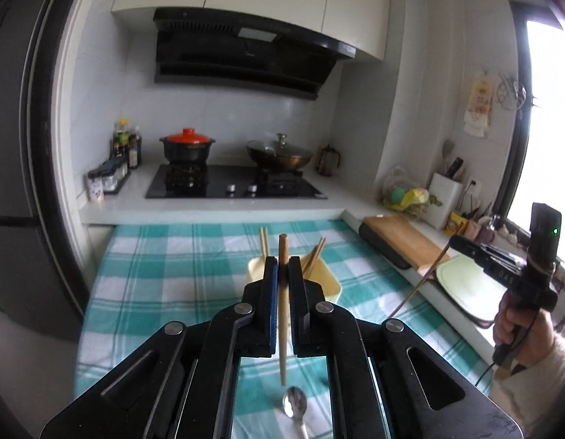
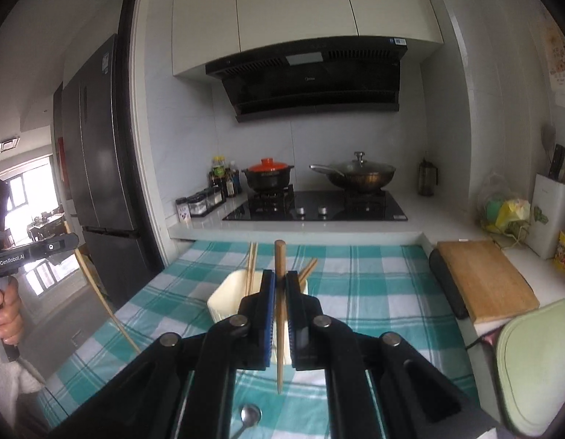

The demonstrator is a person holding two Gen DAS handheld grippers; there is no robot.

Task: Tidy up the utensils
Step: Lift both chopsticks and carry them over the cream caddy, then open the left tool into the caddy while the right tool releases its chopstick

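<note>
My left gripper (image 1: pixel 282 261) is shut on a pale wooden chopstick (image 1: pixel 282 329) that stands nearly upright between its blue pads, above the checked cloth (image 1: pixel 165 274). My right gripper (image 2: pixel 280 278) is shut on a darker chopstick (image 2: pixel 280 344), held the same way. Beyond both stands a cream utensil holder (image 1: pixel 328 281) (image 2: pixel 227 298) with several chopsticks leaning in it. A metal spoon (image 1: pixel 295 404) (image 2: pixel 249 415) lies on the cloth below the grippers. Each view shows the other gripper off to the side, the right gripper (image 1: pixel 452 241) and the left gripper (image 2: pixel 74 238), each gripping its chopstick (image 1: pixel 421 281) (image 2: pixel 99 292).
Behind the cloth is a hob (image 1: pixel 231 183) with a red-lidded pot (image 1: pixel 187 144) and a lidded wok (image 1: pixel 280 153). A wooden cutting board (image 2: pixel 483 278), a green board (image 2: pixel 534 358) and a white knife block (image 2: pixel 549 212) line the right counter. A dark fridge (image 2: pixel 99 139) stands left.
</note>
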